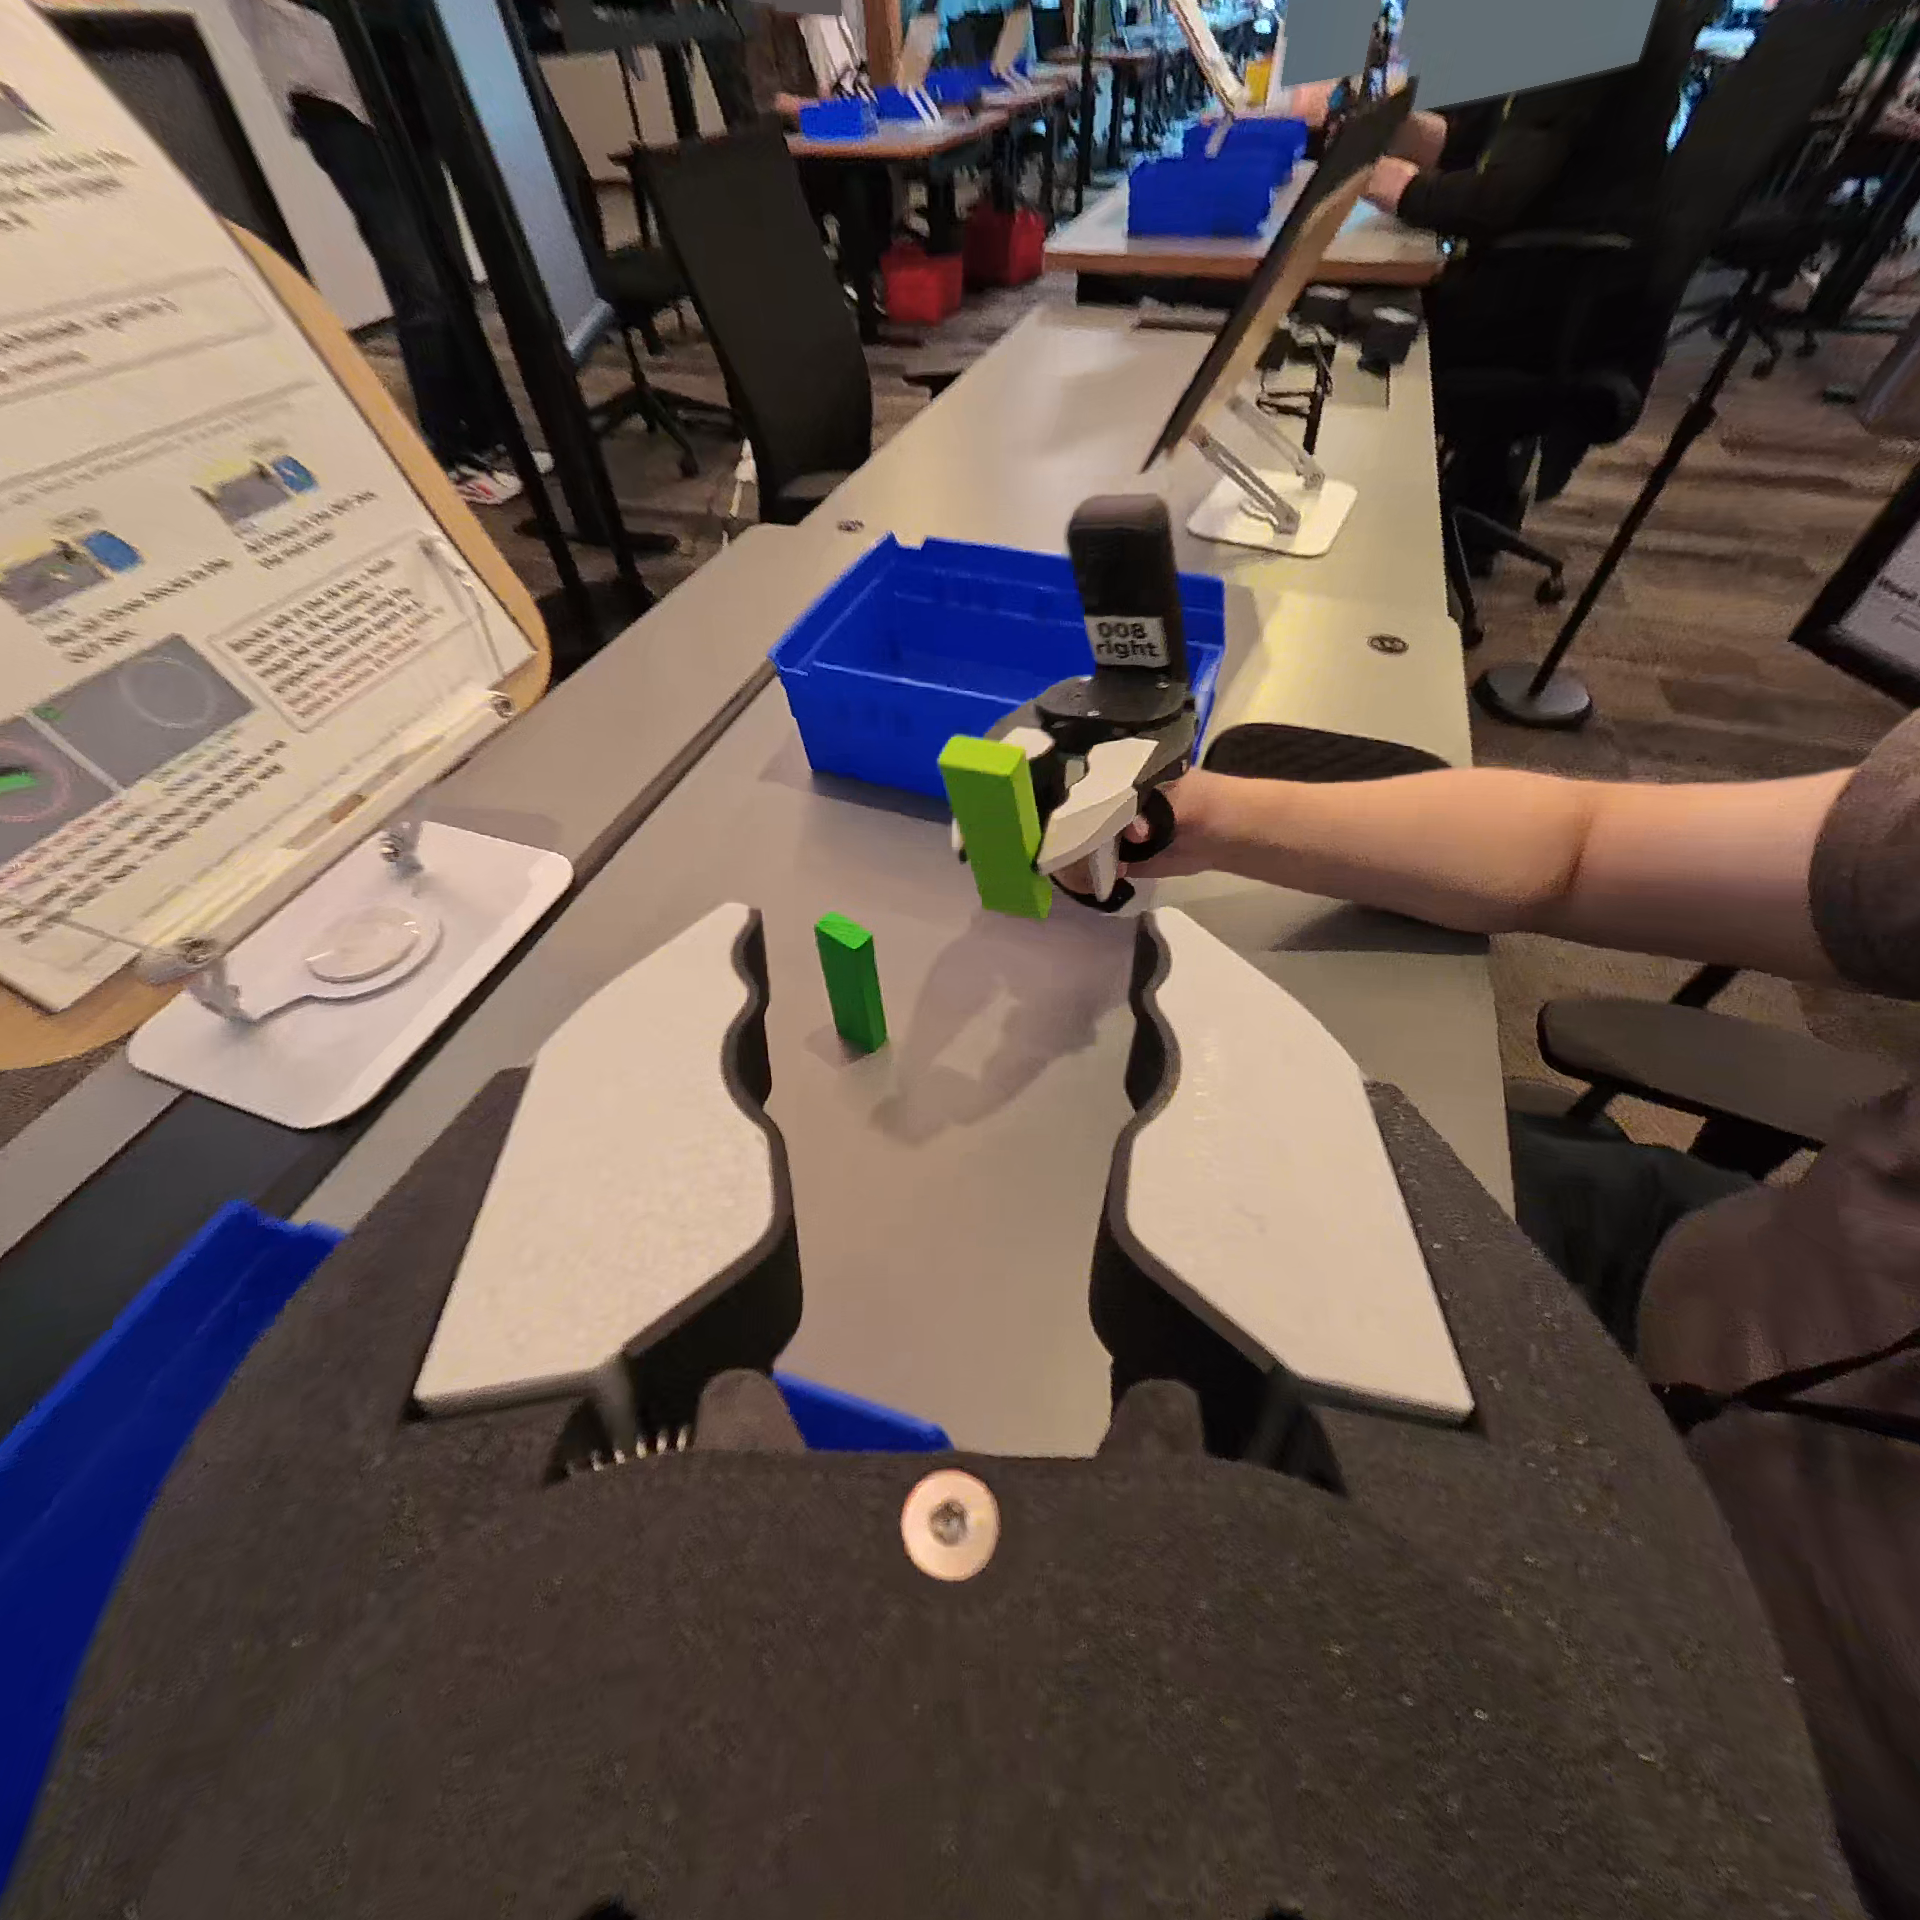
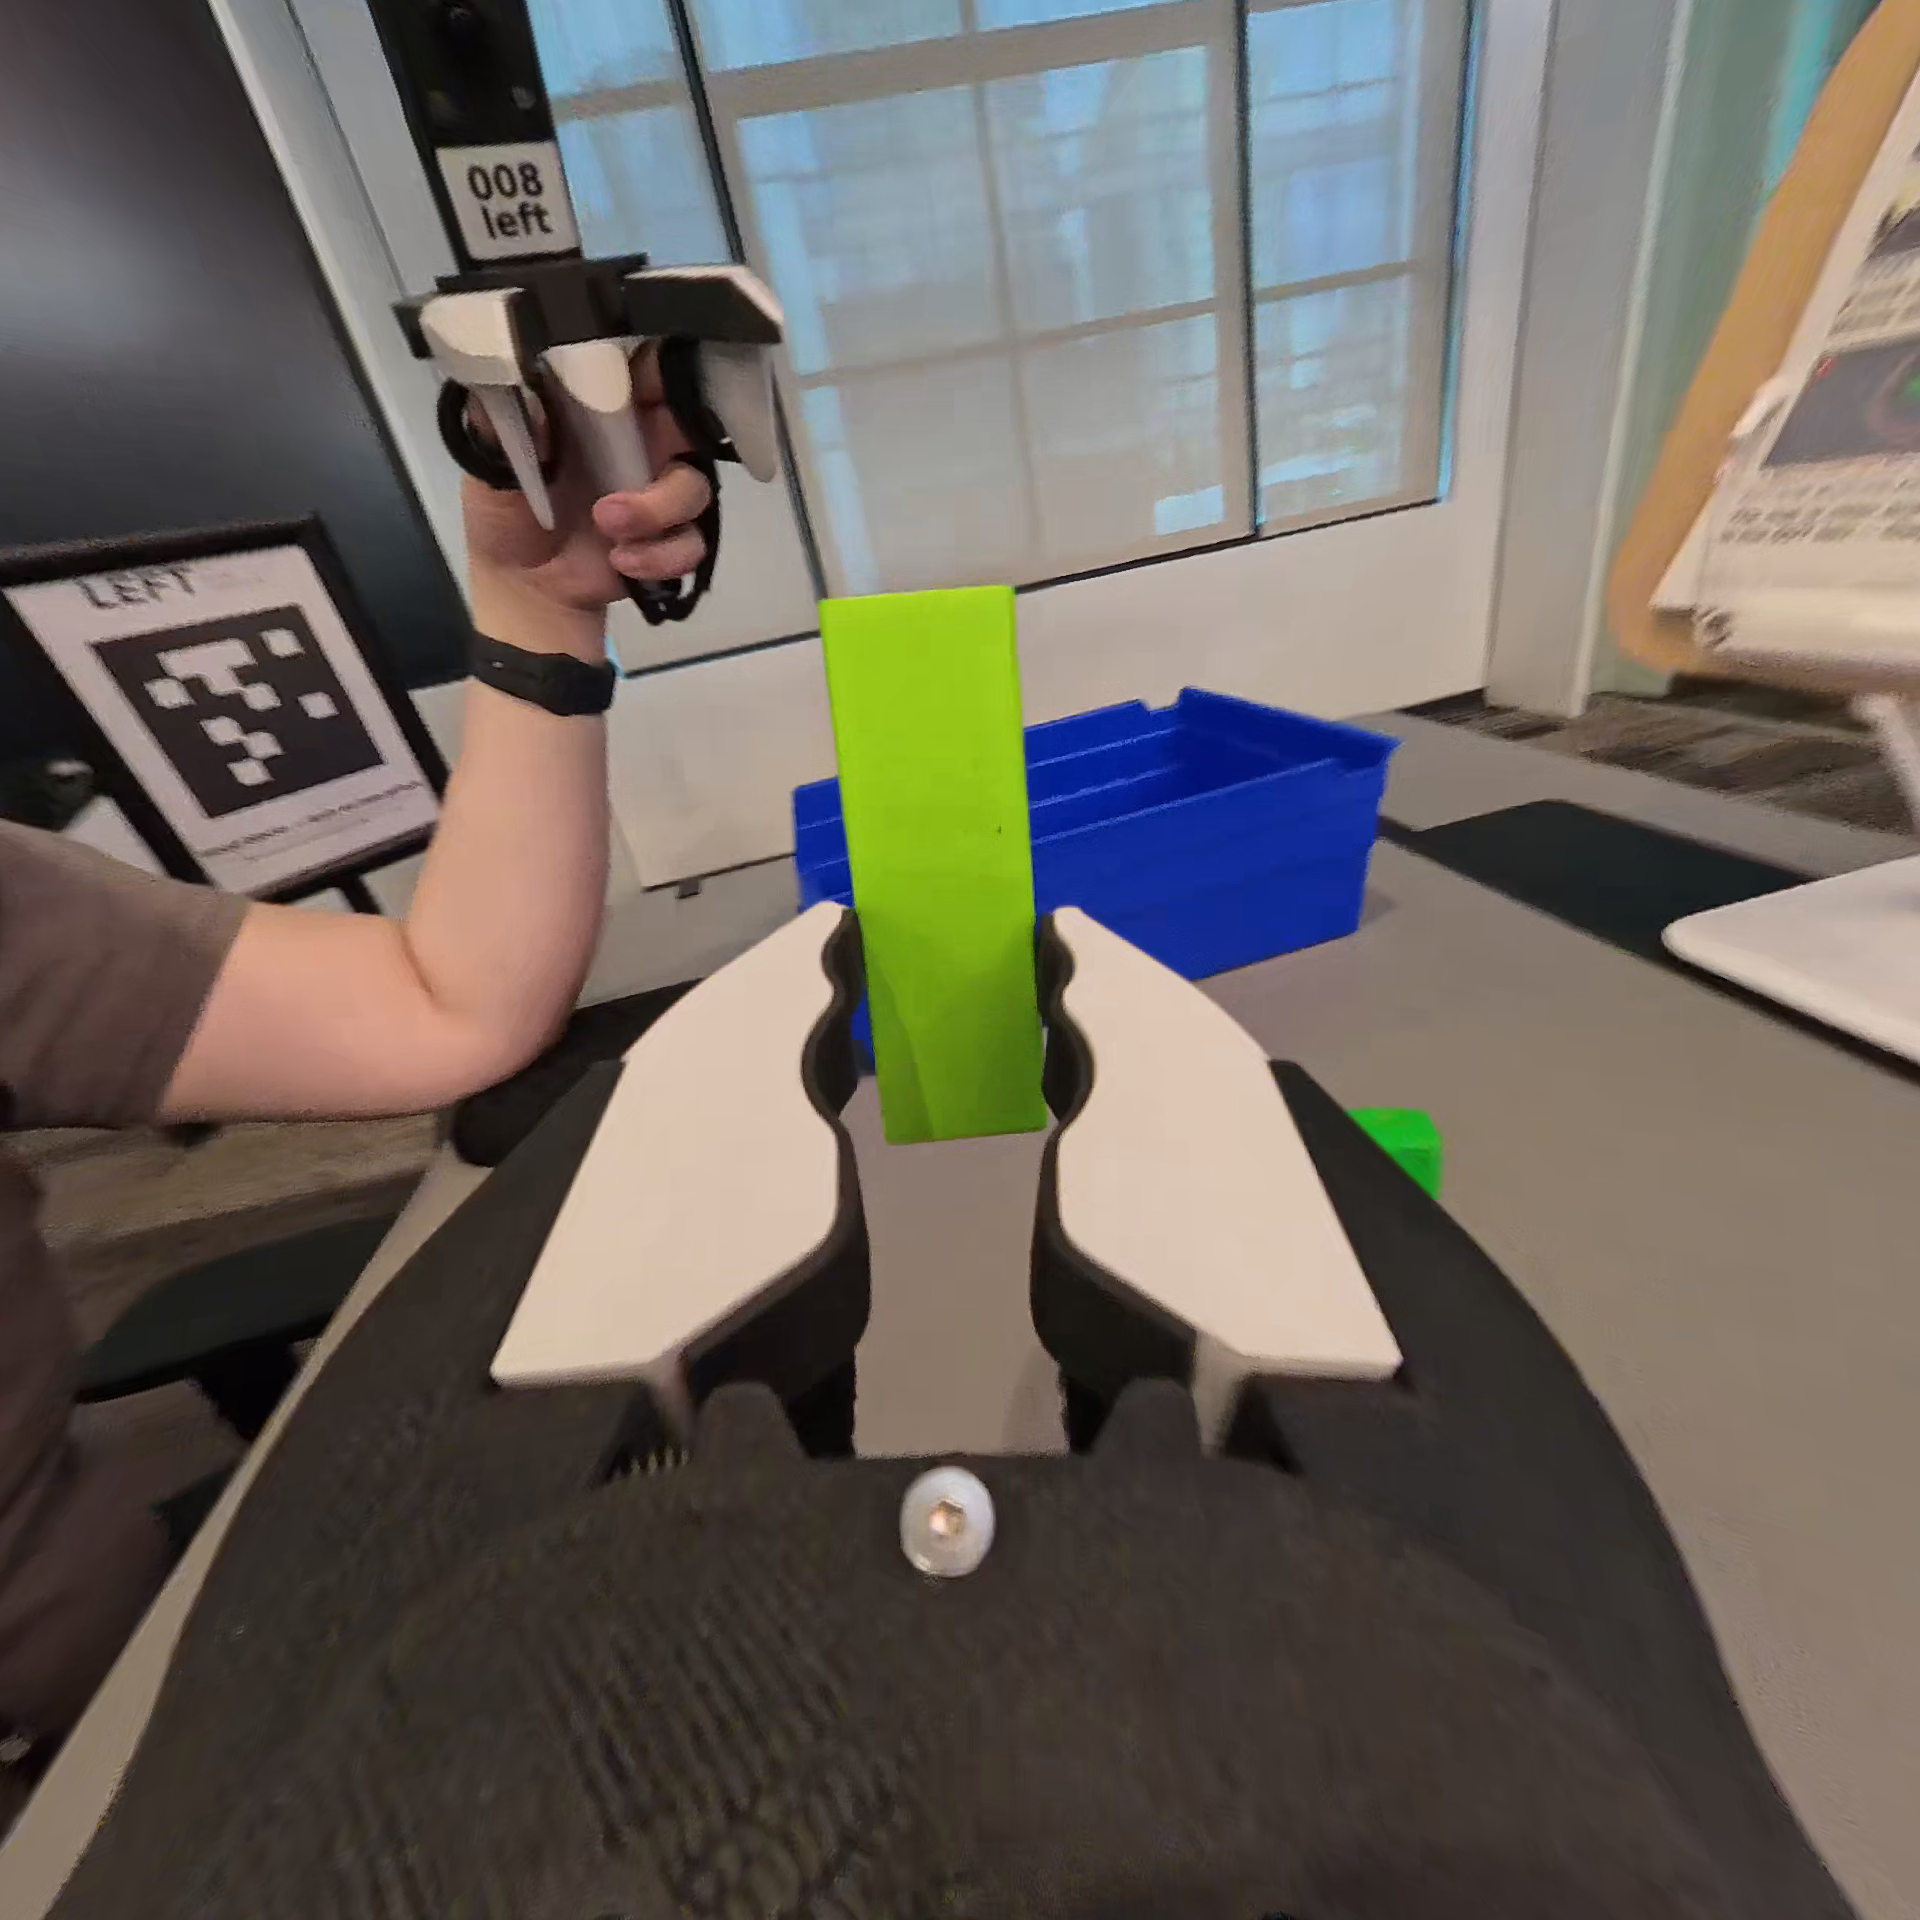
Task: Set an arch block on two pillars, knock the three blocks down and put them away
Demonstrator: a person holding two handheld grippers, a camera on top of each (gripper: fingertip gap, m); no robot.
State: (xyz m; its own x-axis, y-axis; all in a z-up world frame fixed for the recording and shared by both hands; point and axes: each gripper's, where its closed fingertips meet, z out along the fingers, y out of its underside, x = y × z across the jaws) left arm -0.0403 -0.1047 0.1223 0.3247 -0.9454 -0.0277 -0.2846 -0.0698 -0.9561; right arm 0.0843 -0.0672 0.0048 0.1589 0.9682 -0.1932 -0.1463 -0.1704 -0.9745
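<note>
A dark green pillar block (image 1: 852, 982) stands upright on the grey table, just ahead of my open, empty left gripper (image 1: 948, 966). My right gripper (image 2: 945, 971) is shut on a lime green pillar block (image 2: 935, 852) and holds it upright. In the left wrist view that lime block (image 1: 997, 826) hangs just above the table, behind and right of the dark green one, in the right gripper (image 1: 1023, 831). The dark green block's top peeks out at the right of the right wrist view (image 2: 1397, 1138). The left gripper (image 2: 623, 457) shows raised at upper left there. No arch block is in view.
A blue bin (image 1: 935, 644) stands on the table behind the blocks. A second blue bin (image 1: 94, 1455) lies at my lower left, also seen in the right wrist view (image 2: 1195, 831). An instruction board on a white stand (image 1: 208, 520) is to the left. A person's forearm (image 1: 1455, 852) reaches in from the right. Tip to tip, the grippers are about 20 centimetres apart.
</note>
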